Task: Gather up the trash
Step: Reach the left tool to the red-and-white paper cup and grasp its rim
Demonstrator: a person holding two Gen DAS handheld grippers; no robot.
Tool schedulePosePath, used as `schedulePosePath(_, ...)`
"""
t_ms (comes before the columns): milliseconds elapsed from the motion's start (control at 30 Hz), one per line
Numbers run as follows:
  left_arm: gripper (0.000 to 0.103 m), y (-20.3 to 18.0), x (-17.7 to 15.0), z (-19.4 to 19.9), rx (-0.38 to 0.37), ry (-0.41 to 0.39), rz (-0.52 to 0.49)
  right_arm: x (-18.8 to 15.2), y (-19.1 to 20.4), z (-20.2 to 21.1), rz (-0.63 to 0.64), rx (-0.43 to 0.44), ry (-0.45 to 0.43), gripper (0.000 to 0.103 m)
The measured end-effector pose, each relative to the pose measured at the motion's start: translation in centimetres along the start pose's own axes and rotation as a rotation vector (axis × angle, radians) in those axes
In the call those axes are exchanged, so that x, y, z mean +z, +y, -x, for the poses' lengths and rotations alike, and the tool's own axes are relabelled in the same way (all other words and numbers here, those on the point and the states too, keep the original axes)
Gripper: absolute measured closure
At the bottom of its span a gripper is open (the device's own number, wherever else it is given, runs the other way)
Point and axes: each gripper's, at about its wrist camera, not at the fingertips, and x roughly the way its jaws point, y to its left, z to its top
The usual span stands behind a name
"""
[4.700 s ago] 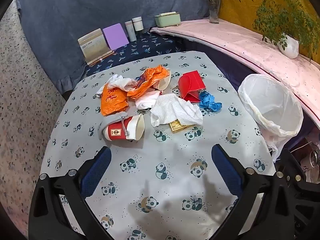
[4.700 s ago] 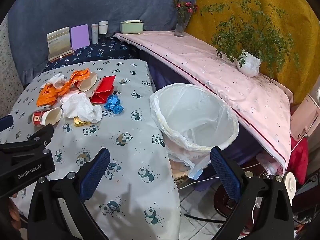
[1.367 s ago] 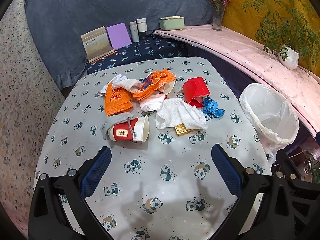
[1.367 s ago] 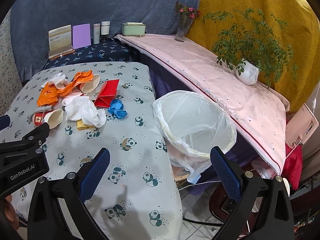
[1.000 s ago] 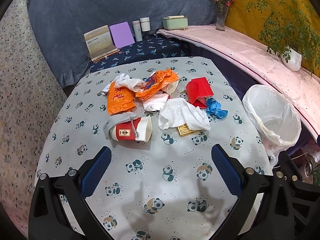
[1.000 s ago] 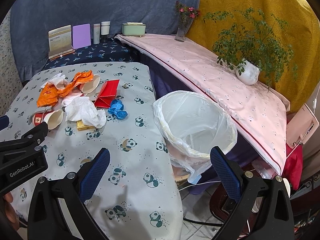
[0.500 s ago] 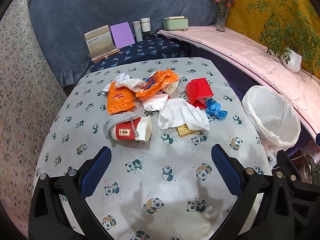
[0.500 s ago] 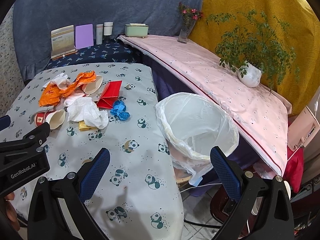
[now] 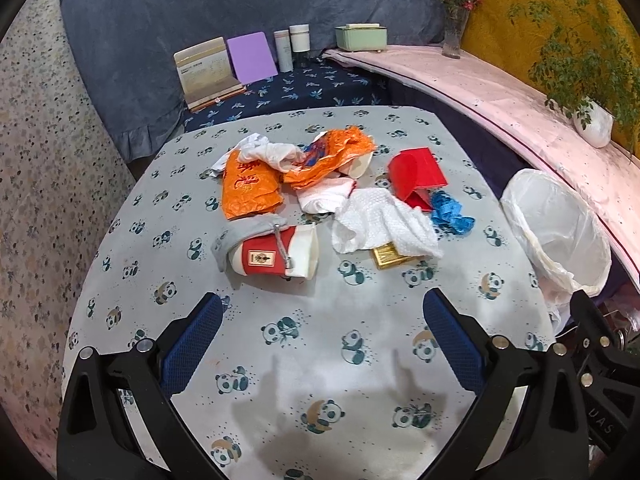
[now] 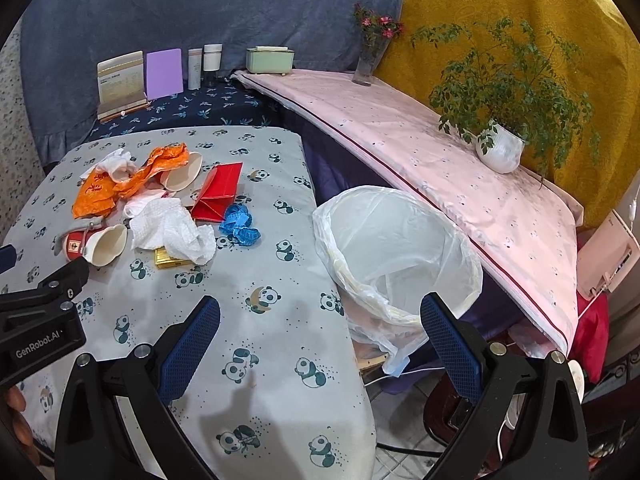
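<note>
Both claws, left (image 9: 322, 320) and right (image 10: 320, 322), gape empty; two paper cups (image 9: 280, 254), two crinkled orange wrappers (image 9: 250, 190) beside the bin (image 10: 400, 248).

A matt grey cloth printed with pandas (image 9: 304, 336) is covering the table. Crinkled, shiny orange plastic wrappers (image 9: 250, 188) are lying on it beside a soft, dimpled white paper towel (image 9: 384, 224), a smooth red paper cup (image 9: 276, 254), a glossy gold foil packet (image 9: 390, 256) and red card (image 9: 420, 172). Thin, translucent white plastic is lining the bin (image 10: 396, 248). Textured blue pads (image 9: 192, 344) are facing matt black plastic gripper arms
</note>
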Motion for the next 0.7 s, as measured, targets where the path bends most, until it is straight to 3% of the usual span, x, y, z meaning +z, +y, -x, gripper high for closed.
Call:
schedulePosePath(200,0.007,3.1,0.3,-2.3,-0.013,0.009,0.035,0.4,1.6,-1.0,0.008,0.01,-0.01,0.007)
schedulePosePath(500,0.007,8.7,0.9,-7.2,0.015,0.049,0.07,1.1,4.7,-3.9,0.006,0.06,0.041,0.007)
schedulePosePath(700,0.011,10.8,1.9,-9.9,-0.022,0.069,0.08,1.8,7.2,-5.2,0.038,0.08,0.046,0.007)
